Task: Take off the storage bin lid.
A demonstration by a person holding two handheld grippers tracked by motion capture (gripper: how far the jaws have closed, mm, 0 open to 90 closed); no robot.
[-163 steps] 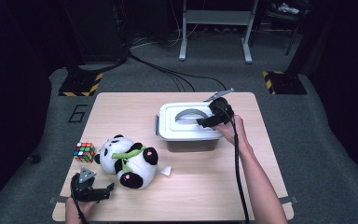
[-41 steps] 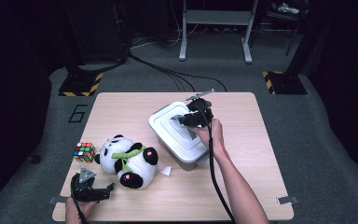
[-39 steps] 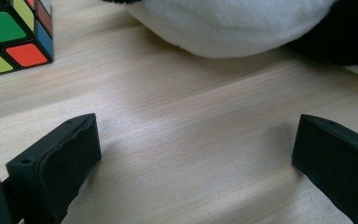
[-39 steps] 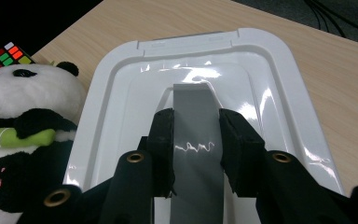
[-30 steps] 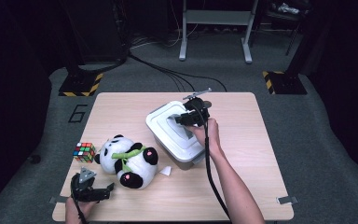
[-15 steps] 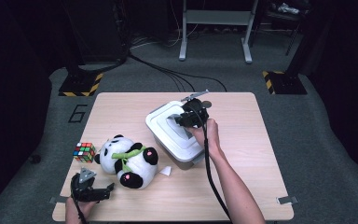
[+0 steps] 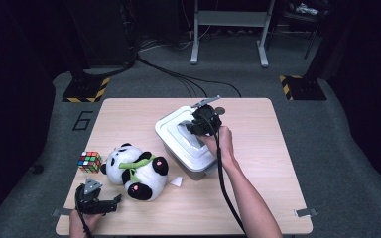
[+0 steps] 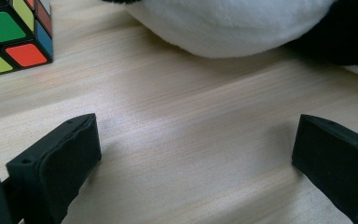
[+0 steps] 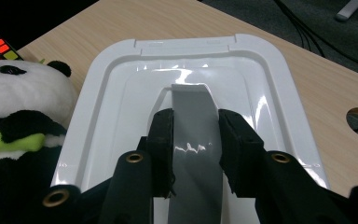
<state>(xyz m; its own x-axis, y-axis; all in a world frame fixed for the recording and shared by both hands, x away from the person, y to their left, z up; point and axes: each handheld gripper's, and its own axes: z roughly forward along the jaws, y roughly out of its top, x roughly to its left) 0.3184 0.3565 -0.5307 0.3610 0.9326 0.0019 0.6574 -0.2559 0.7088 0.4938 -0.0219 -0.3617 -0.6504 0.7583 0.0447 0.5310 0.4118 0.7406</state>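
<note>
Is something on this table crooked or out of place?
Yes: the white lidded box sits skewed to the table's edges, with the right hand-held gripper shut on its grey lid handle. The panda lies on its side.

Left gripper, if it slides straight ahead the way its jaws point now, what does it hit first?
Most likely the plush panda. The left gripper is open over bare table, and the panda's white body lies across the line ahead. The Rubik's cube sits off to the side, probably missed, though depth is hard to judge.
</note>
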